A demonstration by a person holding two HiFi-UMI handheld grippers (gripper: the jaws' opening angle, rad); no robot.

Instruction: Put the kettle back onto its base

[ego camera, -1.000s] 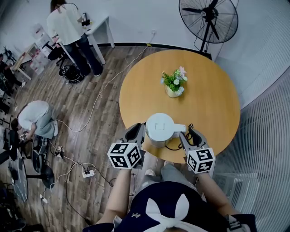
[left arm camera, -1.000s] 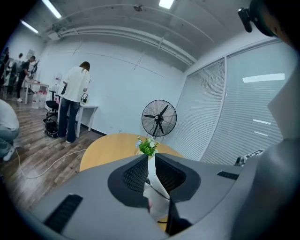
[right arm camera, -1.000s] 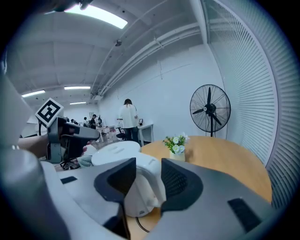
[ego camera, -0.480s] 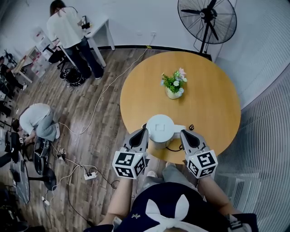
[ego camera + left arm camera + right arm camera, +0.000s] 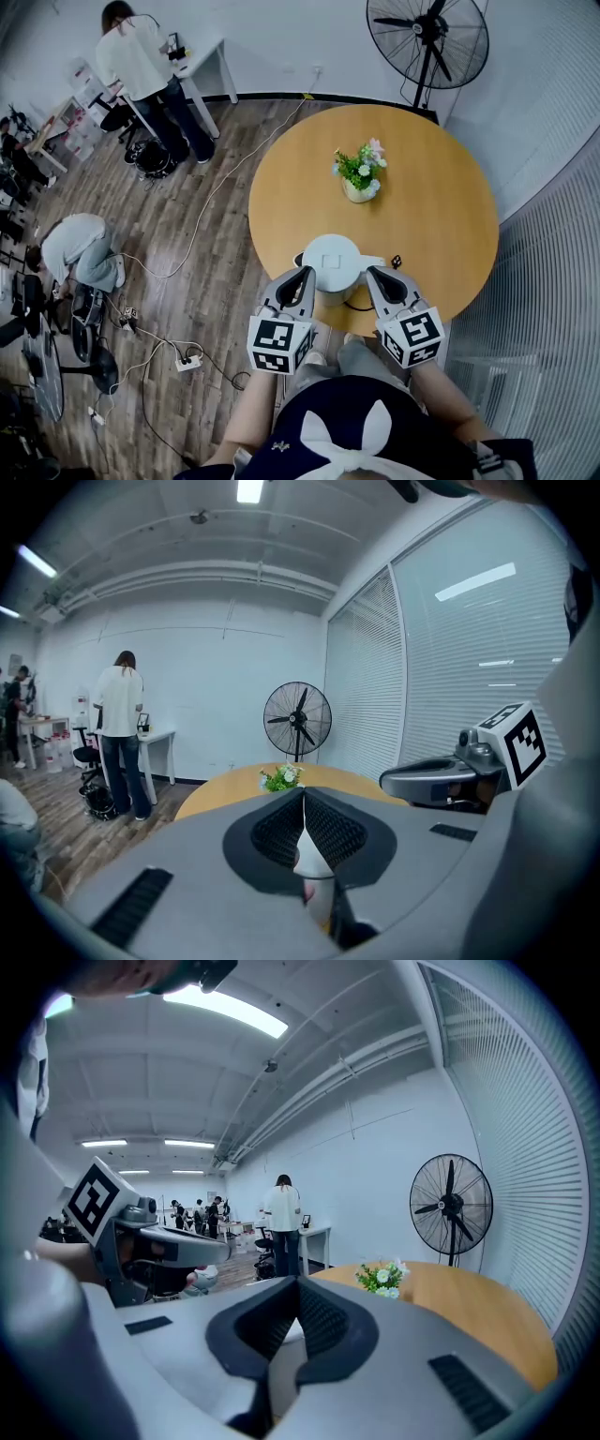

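Head view, lower middle of the frame: the white kettle [image 5: 330, 258] sits at the near edge of the round table [image 5: 441, 206], with a black cord looping out from under it. I can't make out the base itself. My left gripper [image 5: 298, 279] is just left of the kettle and my right gripper [image 5: 378, 278] just right of it. Both have their jaws pressed together at the tips, and I can't see anything gripped. The flower pot [image 5: 359, 173] is further up the table, well apart.
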